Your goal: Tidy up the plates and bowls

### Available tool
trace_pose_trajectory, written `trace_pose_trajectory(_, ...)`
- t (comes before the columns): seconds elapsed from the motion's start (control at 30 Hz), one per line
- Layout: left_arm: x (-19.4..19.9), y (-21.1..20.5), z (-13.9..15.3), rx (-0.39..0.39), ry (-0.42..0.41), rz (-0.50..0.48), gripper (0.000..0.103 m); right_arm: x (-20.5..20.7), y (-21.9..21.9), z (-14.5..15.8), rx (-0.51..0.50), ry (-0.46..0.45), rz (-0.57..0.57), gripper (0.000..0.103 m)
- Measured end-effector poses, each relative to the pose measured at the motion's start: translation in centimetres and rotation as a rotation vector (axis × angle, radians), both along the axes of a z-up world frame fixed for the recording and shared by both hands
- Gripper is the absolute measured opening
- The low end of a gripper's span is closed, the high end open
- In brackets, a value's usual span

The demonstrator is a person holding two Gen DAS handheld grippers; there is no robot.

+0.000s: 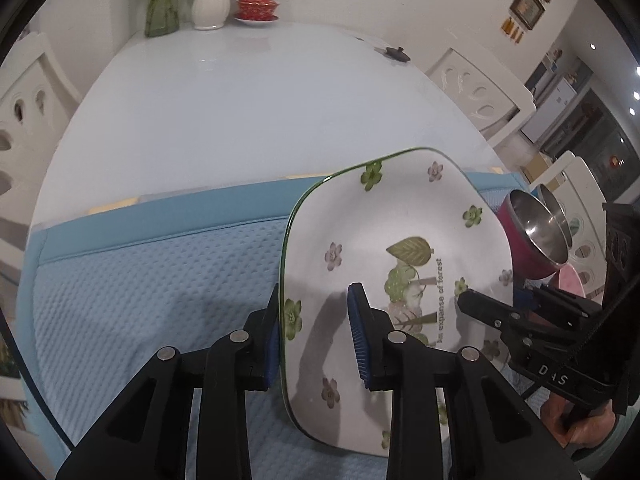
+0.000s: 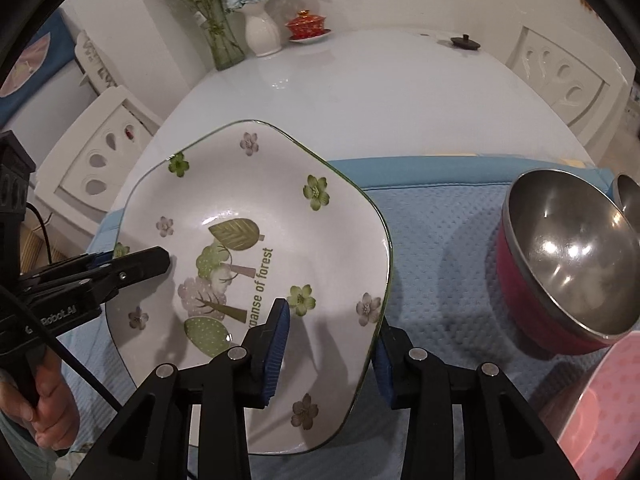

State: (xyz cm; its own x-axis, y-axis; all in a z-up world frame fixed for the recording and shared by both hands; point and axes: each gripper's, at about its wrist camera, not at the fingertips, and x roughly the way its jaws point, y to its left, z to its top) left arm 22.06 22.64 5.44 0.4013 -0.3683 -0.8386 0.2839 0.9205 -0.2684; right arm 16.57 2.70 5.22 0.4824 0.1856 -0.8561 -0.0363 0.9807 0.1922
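White porcelain with green and mauve flowers, the plate [image 2: 256, 240] is held tilted above the blue quilted mat [image 1: 140, 280], one gripper on each side. The left gripper [image 1: 314, 340] clamps the plate's left rim between its blue pads [image 1: 360, 344], and the right gripper [image 2: 328, 352] clamps the right rim the same way. Just to the right, a steel bowl with a red outside [image 2: 568, 264] rests on the mat beside a pink dotted plate [image 2: 600, 412]. At the white table's [image 1: 240, 100] far end stand a white vase [image 1: 210, 0] and a red lidded cup [image 1: 258, 4].
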Motion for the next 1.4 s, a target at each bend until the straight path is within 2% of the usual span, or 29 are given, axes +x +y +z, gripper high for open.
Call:
trace_pose_trajectory(0.3,-3.6,1.7,2.9,-0.036,-0.022,0.069,0.026,-2.2,0.6,1.9,0.042,0.049,-0.023,0.037)
trace_pose_trajectory(0.53,-8.4,3.2,6.1,-0.064,-0.048,0.102,0.026,-6.3,1.7,5.3,0.041,0.028,-0.006,0.037)
trace_pose_trajectory(0.77,-13.4,4.9,8.1,-0.07,-0.061,0.143,0.026,-11.1,3.7,7.8,0.037,0.001,0.037,0.037)
trace_pose_trajectory(1.07,-18.4,6.8,8.0,-0.083,-0.037,0.176,0.026,-16.5,5.9,8.2,0.032,0.02,0.074,0.037)
trace_pose_trajectory(1.4,-22.6,8.8,7.5,-0.112,-0.018,0.204,0.026,-20.0,7.8,7.6,0.024,0.047,0.09,0.037)
